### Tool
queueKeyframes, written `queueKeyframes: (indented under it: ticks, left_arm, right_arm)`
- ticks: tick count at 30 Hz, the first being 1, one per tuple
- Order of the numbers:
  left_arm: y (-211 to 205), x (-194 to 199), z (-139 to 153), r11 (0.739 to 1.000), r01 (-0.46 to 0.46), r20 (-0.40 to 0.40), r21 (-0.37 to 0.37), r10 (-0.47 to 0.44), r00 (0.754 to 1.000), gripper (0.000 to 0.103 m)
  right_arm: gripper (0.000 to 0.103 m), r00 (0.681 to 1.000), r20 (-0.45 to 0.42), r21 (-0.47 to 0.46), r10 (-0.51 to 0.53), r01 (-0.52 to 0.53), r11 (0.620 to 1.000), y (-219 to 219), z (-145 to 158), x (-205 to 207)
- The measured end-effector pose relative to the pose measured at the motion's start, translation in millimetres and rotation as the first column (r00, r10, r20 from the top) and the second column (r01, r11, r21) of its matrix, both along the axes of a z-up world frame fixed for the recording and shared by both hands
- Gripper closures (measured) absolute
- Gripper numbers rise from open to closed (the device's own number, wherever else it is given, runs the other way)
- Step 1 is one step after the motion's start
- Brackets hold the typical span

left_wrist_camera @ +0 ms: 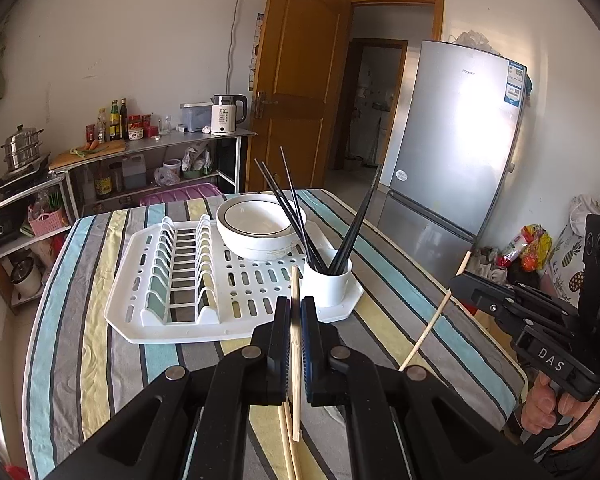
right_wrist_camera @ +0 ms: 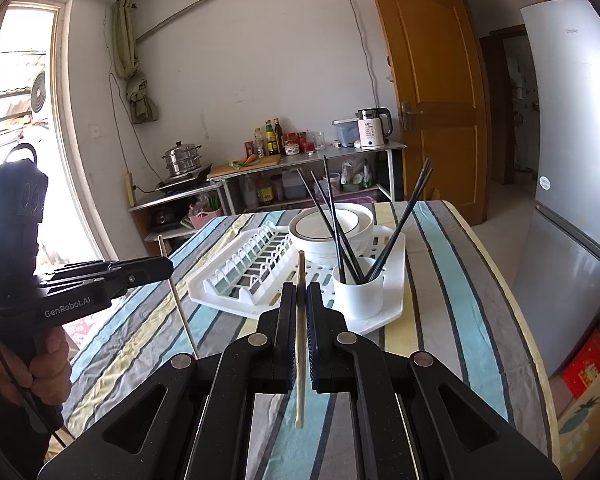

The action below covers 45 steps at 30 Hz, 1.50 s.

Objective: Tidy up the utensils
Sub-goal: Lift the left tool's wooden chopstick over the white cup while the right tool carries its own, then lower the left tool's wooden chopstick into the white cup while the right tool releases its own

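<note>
- Wooden chopstick point(left_wrist_camera: 296, 344) being pinched between the pressed-together pads of the left gripper point(left_wrist_camera: 296, 320), tip poking forward toward the white cup point(left_wrist_camera: 327, 284), tail hanging out behind the jaws.
- Second wooden chopstick point(right_wrist_camera: 300, 336) being clamped the same way in the right gripper point(right_wrist_camera: 300, 308), tip aiming just left of the white cup, tail trailing below the pads.
- Both sticks sitting near the cup on its near side, not yet over its mouth; both being gripped around mid-length.
- Risking a slow pivot in either grip: thin round wood between flat pads, long lever on each side, probably swinging if a tip bumps anything.
- Risking a clash with the black chopsticks point(left_wrist_camera: 296, 216) already fanning out of the cup; nudging them likely tipping the light cup off its corner of the white drying rack point(left_wrist_camera: 180, 320).
- Risking a collision between the two grippers, both converging on one narrow opening from the cup's near side.
- Two more pale sticks point(left_wrist_camera: 286, 440) lying on the striped tablecloth point(left_wrist_camera: 96, 320), nearer the viewer than the cup, possibly getting swept off by a low pass.
- White bowls point(left_wrist_camera: 256, 228) standing on the rack just behind the cup.
</note>
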<state>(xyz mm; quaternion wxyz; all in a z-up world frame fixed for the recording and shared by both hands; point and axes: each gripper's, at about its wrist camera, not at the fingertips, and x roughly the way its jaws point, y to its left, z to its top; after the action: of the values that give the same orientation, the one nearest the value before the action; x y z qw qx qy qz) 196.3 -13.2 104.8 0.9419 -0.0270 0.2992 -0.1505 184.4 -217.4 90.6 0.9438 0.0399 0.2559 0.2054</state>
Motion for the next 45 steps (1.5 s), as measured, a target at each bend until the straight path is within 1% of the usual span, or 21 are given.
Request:
queueKeyframes:
  ticks: [11, 22, 29, 37, 45]
  left_arm:
    - [-22, 35, 6, 0.999, 0.051, -0.002, 0.002, -0.051, 0.999, 0.098]
    - [-41, 71, 27, 0.996, 0.089, 0.029, 0.0, -0.089, 0.996, 0.098]
    - [-50, 103, 44, 0.995, 0.101, 0.048, -0.018, -0.1, 0.994, 0.098]
    - [-55, 141, 63, 0.995, 0.086, 0.08, -0.043, -0.083, 0.993, 0.098]
    - [-61, 177, 65, 0.996, 0.077, 0.096, -0.041, -0.073, 0.993, 0.098]
  right_arm:
    - [0.098, 0.999, 0.016, -0.024, -0.028, 0.029, 0.999, -11, 6, 17]
    - [0.098, 0.999, 0.038, -0.041, -0.036, 0.038, 0.998, -16, 18, 49]
    - [0.098, 0.998, 0.043, -0.028, -0.054, 0.055, 0.998, -20, 25, 75]
    - [0.098, 0.995, 0.082, -0.016, -0.058, 0.059, 0.998, -22, 43, 98]
    - [0.098, 0.992, 0.118, -0.002, -0.05, 0.051, 0.999, -15, 53, 121]
